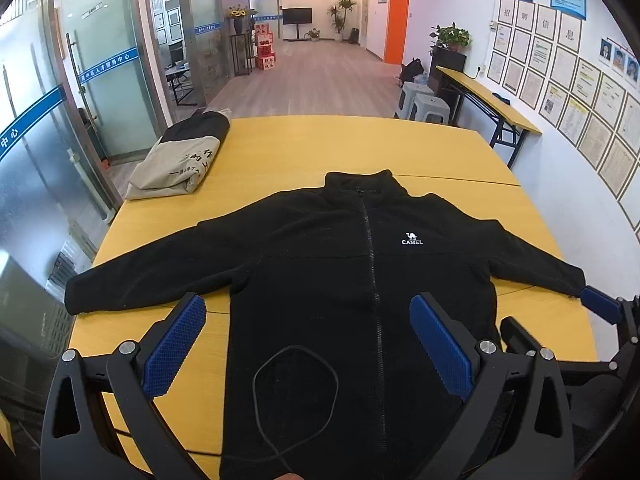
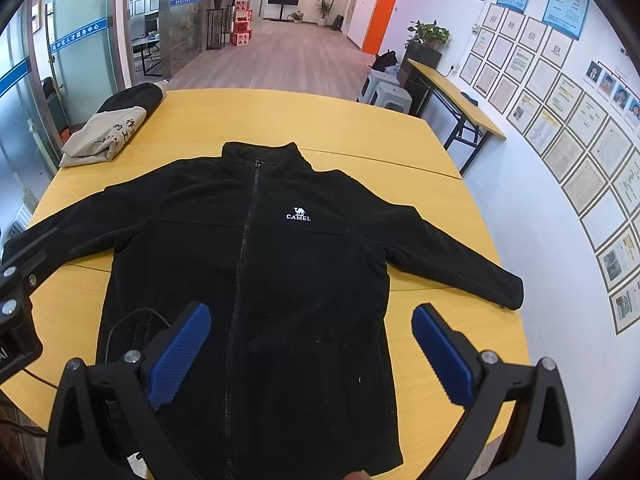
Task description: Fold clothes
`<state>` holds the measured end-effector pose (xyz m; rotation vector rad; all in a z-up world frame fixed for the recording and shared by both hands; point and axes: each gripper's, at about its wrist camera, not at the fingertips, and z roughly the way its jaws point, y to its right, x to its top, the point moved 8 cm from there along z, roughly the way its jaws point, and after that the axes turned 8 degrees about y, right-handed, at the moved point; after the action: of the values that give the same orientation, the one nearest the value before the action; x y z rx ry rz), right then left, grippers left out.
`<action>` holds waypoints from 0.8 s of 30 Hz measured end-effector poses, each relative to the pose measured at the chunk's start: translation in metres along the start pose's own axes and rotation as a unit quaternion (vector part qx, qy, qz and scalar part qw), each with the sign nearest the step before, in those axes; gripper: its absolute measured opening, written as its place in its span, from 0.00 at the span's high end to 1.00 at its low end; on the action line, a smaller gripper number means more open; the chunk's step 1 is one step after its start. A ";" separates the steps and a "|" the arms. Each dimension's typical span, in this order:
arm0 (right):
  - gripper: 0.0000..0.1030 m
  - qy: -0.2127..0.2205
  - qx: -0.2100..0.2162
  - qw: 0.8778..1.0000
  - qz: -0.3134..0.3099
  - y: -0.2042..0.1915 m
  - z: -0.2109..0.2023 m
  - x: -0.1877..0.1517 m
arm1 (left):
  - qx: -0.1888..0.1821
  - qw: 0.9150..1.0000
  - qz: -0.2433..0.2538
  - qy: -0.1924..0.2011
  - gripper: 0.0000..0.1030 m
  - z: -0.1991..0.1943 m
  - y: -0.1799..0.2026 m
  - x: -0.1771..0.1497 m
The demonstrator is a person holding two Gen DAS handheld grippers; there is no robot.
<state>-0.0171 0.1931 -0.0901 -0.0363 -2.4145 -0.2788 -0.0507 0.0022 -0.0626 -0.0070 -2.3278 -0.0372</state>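
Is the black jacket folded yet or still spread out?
Spread out: the black jacket lies flat on the table, zipped, both sleeves stretched sideways.

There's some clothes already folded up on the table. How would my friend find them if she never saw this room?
Start at the big yellow wooden table and look past the black zip-up fleece jacket spread flat across it. At the far left corner, by the glass doors, sits the folded beige and black garment with dark printed writing. It is the only bundled-up, light-coloured cloth; the jacket is all black and lies open.
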 end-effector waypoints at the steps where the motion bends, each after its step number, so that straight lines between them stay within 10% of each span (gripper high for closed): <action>1: 0.00 -0.001 0.001 1.000 -0.001 -0.001 0.000 0.000 | -0.004 1.000 0.000 0.001 0.00 0.001 0.000 0.001; 24: 0.00 -0.007 -0.004 1.000 -0.004 -0.011 0.004 0.002 | 0.037 0.999 0.021 -0.016 0.00 0.015 -0.021 -0.013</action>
<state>-0.0226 0.1836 -0.0939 -0.0316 -2.4287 -0.2929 -0.0529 -0.0179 -0.0824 -0.0194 -2.3592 0.0701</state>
